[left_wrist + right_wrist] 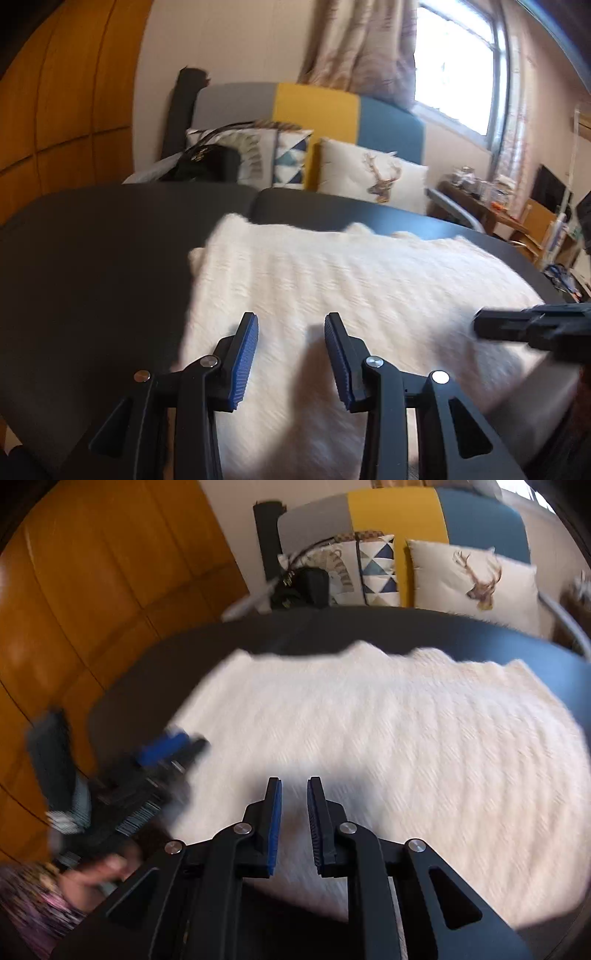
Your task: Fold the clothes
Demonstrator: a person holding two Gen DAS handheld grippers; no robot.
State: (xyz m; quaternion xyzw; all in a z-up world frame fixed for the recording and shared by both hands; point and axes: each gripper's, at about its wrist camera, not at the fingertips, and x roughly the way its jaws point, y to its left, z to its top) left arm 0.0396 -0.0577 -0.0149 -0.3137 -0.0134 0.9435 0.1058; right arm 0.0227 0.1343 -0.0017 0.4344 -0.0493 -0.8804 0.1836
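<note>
The cream ribbed knit garment (332, 295) lies spread flat on the dark round surface (92, 258). Left gripper (291, 325) hovers over the garment's near left part, jaws roughly half apart, holding nothing. Right gripper (294, 790) hangs above the near edge, jaws narrowly apart and apparently empty, though blur limits certainty.

right gripper (294, 786) fingers apart, empty | white knit (388, 738) spread | left gripper (170, 749) blurred
</note>
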